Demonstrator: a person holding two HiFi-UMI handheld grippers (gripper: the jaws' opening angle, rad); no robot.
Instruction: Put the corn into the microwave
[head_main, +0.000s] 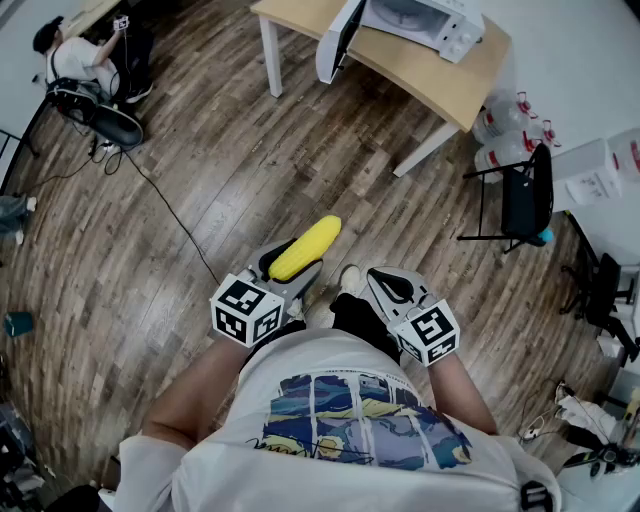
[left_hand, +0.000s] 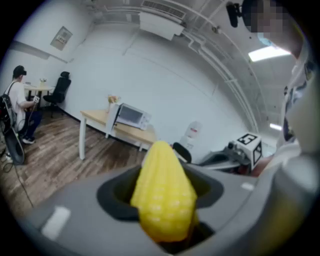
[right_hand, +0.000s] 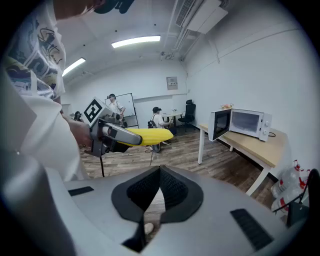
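Observation:
A yellow corn cob (head_main: 305, 248) sticks forward out of my left gripper (head_main: 293, 266), which is shut on it above the wooden floor. In the left gripper view the corn (left_hand: 165, 190) fills the gap between the jaws. My right gripper (head_main: 395, 285) is held beside it, shut and empty; its pads (right_hand: 170, 187) meet with only floor showing below them. The white microwave (head_main: 420, 22) stands far ahead on a wooden table (head_main: 440, 85), its door (head_main: 340, 40) swung open. In the right gripper view the corn (right_hand: 147, 135) and the microwave (right_hand: 247, 122) both show.
A black stand (head_main: 525, 195) and large water bottles (head_main: 500, 125) are to the right of the table. A black cable (head_main: 170, 215) runs across the floor on the left. A seated person (head_main: 70, 60) is at the far left corner.

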